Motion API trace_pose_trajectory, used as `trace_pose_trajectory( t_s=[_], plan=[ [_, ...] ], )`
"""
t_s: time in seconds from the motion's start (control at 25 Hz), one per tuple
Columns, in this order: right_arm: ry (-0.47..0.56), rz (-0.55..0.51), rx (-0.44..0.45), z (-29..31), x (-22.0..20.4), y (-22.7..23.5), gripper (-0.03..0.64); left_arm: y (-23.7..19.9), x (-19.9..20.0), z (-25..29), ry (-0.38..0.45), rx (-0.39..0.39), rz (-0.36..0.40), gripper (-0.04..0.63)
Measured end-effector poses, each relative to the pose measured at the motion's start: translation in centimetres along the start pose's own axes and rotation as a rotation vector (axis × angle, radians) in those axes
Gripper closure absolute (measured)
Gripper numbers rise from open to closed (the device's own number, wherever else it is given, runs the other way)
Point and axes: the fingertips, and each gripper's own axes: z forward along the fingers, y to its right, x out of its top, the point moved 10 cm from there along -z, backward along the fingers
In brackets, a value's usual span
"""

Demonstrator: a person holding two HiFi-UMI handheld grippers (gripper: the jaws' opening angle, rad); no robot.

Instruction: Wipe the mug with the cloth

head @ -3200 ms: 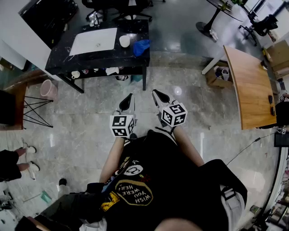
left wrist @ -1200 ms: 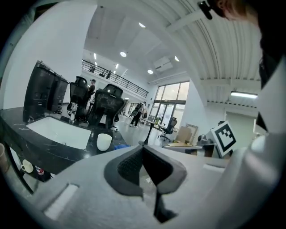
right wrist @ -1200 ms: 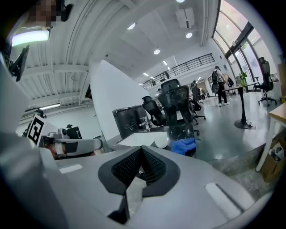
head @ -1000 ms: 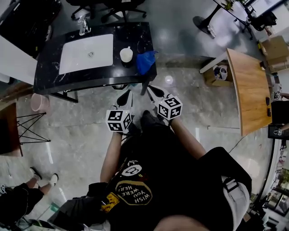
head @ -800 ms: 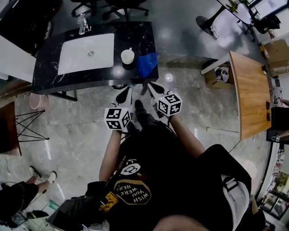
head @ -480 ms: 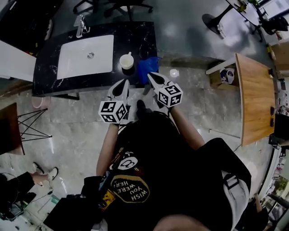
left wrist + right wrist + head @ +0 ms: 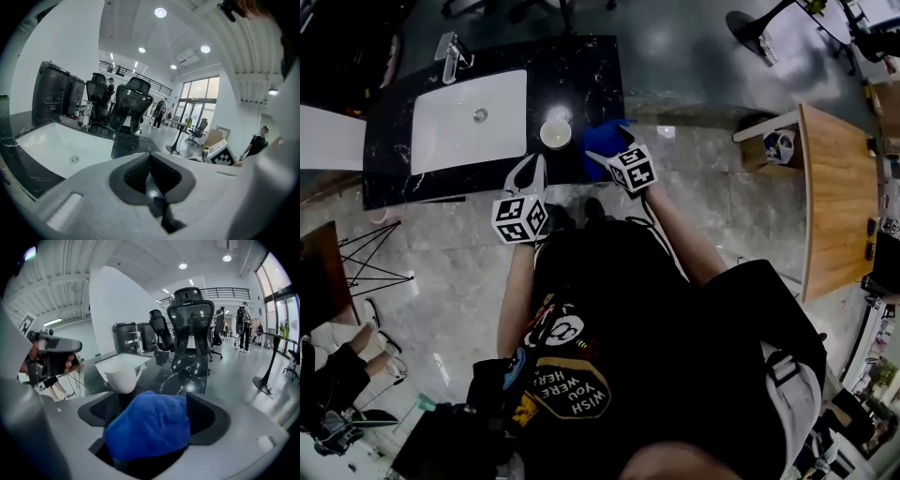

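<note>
A white mug (image 7: 555,133) stands upright on the black counter (image 7: 581,75), just right of the white sink (image 7: 469,117). A blue cloth (image 7: 600,137) lies bunched beside it at the counter's front right corner. My right gripper (image 7: 607,153) is at the cloth; in the right gripper view its jaws are opening wide around the blue cloth (image 7: 151,426), with the mug (image 7: 123,373) just beyond. Its pads do not press on the cloth. My left gripper (image 7: 528,169) hangs shut and empty before the counter's front edge, its pads (image 7: 140,174) meeting.
A tap (image 7: 450,49) stands behind the sink. Black office chairs (image 7: 190,324) stand beyond the counter. A wooden table (image 7: 839,202) is off to the right, and a wire stool (image 7: 352,262) to the left. Grey tiled floor surrounds the person.
The person has walked up to the counter. Both grippers have moved forward; the right one has reached the blue cloth at the counter corner and its jaws have spread apart.
</note>
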Motion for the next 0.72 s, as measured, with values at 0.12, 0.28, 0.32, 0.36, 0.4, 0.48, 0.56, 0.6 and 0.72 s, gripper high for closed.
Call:
trace_pose_trajectory(
  t_s=[0.12, 0.28, 0.32, 0.36, 0.4, 0.48, 0.56, 0.6, 0.72],
  plan=[
    [-0.105, -0.060, -0.069, 2.1, -0.9, 0.3, 0.100, -0.6, 0.3, 1.1, -0.021, -0.030, -0.006, 0.591],
    [-0.090, -0.049, -0.105, 3.6, -2.6, -0.4, 0.100, -1.4, 1.3, 2.2, -0.033, -0.073, -0.002, 0.591],
    [-0.070, -0.047, -0.116, 3.6, -2.7, -0.5, 0.098, -1.6, 1.4, 2.4, -0.037, -0.084, -0.003, 0.591],
    [-0.064, -0.049, -0.122, 3.5, -2.8, -0.5, 0.100, -1.8, 1.5, 2.6, -0.041, -0.095, -0.004, 0.591],
    [-0.066, -0.050, -0.122, 3.5, -2.8, -0.4, 0.100, -2.0, 1.7, 2.8, -0.042, -0.106, -0.006, 0.591],
    [-0.085, -0.054, -0.116, 3.4, -2.6, -0.2, 0.122, -2.5, 1.9, 3.3, -0.042, -0.124, -0.013, 0.591],
    [-0.107, -0.068, -0.122, 3.1, -2.4, 0.0, 0.233, -2.8, 2.0, 3.6, -0.044, -0.138, -0.013, 0.591],
    [-0.118, -0.080, -0.127, 2.8, -2.3, 0.1, 0.340, -3.0, 2.1, 3.8, -0.045, -0.143, -0.010, 0.591],
    [-0.135, -0.105, -0.063, 2.4, -2.0, 0.1, 0.468, -3.4, 2.3, 4.1, -0.044, -0.151, -0.003, 0.591]
  ],
)
